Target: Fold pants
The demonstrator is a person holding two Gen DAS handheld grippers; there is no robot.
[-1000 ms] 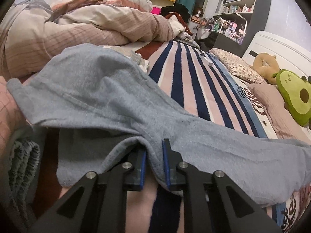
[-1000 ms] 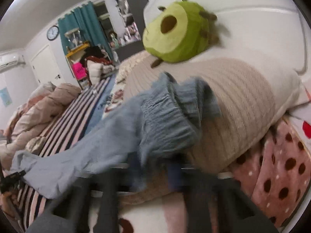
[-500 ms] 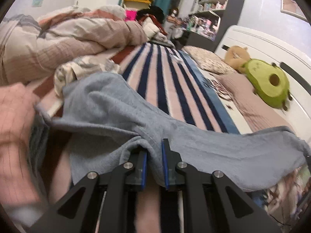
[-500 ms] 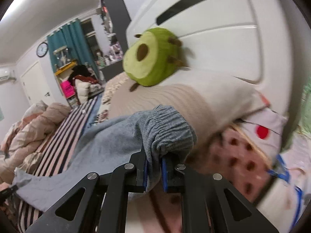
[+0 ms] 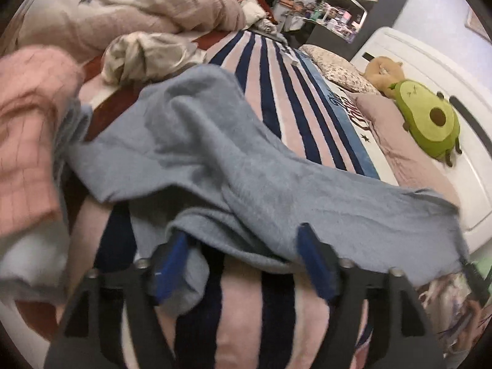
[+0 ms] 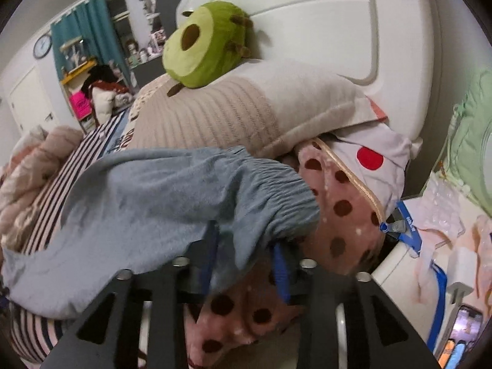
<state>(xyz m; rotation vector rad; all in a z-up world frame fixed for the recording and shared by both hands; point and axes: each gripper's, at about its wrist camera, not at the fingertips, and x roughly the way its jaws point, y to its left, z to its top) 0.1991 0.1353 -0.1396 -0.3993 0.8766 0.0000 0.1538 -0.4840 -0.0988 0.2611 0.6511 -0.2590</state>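
Observation:
Grey pants [image 5: 246,166] lie stretched across the striped bedcover [image 5: 276,92], legs toward the left. My left gripper [image 5: 241,246] sits at their near edge; its jaws are opening, wide apart, and the hem hangs loose between the blue pads [image 5: 310,255] without being pinched. In the right wrist view the pants' elastic waistband [image 6: 276,190] drapes over my right gripper [image 6: 246,255]. Its jaws are opening too, with a fold of grey cloth hanging slack between them, over a pink dotted blanket [image 6: 338,209].
An avocado plush [image 6: 200,46] rests on a beige pillow [image 6: 246,110] against the white headboard [image 6: 307,15]. A heaped quilt [image 5: 138,9] and a pink checked cloth [image 5: 24,129] border the pants on the left. A phone [image 6: 464,332] lies on the bedside surface.
Both grippers were shut on the pants' edge and have now parted, letting the cloth go slack. The pants have been drawn toward the pillow end and lie flatter on the bed.

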